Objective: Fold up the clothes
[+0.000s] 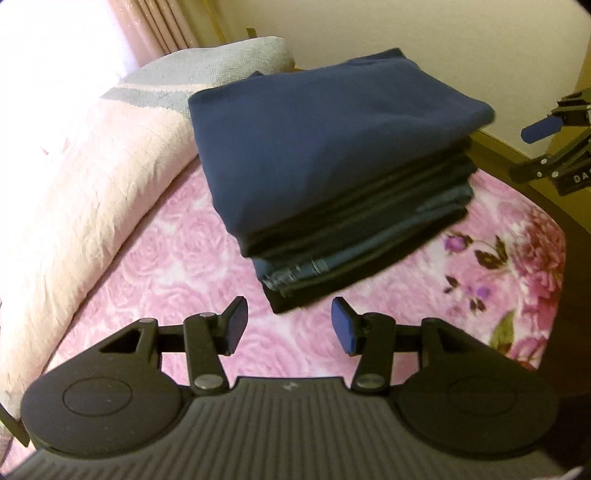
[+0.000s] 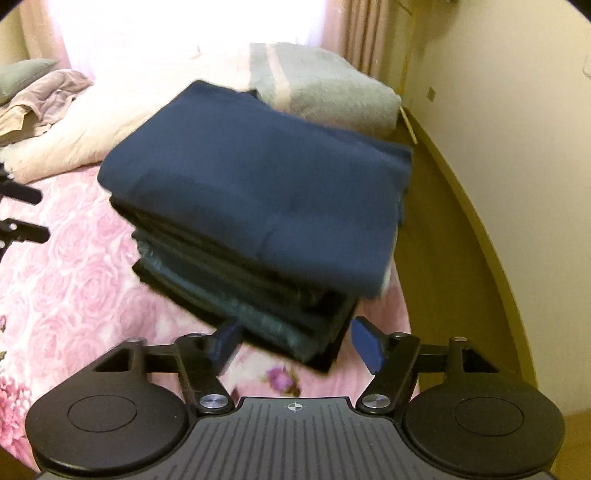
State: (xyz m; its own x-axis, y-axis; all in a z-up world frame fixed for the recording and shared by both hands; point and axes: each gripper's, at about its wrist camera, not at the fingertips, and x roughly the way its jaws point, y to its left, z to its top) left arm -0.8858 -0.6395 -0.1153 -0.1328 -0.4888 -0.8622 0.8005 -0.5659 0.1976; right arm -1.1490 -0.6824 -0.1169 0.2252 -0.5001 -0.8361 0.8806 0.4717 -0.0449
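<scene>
1. The left tool (image 1: 290,325) has its two blue-padded fingers (image 1: 341,326) spread apart with nothing between them; it hangs over the pink rose-patterned bedspread (image 1: 177,266).
2. Just ahead of the left tool, slightly to its right, lies the stack of folded clothes (image 1: 332,177) on the bed. Its nearest corner comes close to the gap between the fingers but does not touch them.
3. The top layer of that stack is a navy folded garment (image 1: 314,144); beneath it are several black and grey-blue layers (image 1: 369,236), their folded edges facing the tool.
4. The right tool (image 2: 295,343) is also spread wide and grips nothing. The stack (image 2: 258,192) sits directly in front of it, its lower near corner reaching into the space between the fingers; the frame is blurred, so I cannot tell whether it touches them.
5. From the left view, the right tool (image 1: 546,129) shows far to the right, beyond the stack. From the right view, dark parts of the left tool (image 2: 22,214) show at the far left edge.
6. Left of the left tool runs a pale cream quilt (image 1: 74,206).
7. Beyond the stack lies a folded grey blanket (image 2: 325,88) with a pale stripe.
8. Far left of the right tool, loose crumpled laundry (image 2: 48,99) rests on the quilt.
9. Behind everything hang curtains (image 1: 162,26) at a bright window.
</scene>
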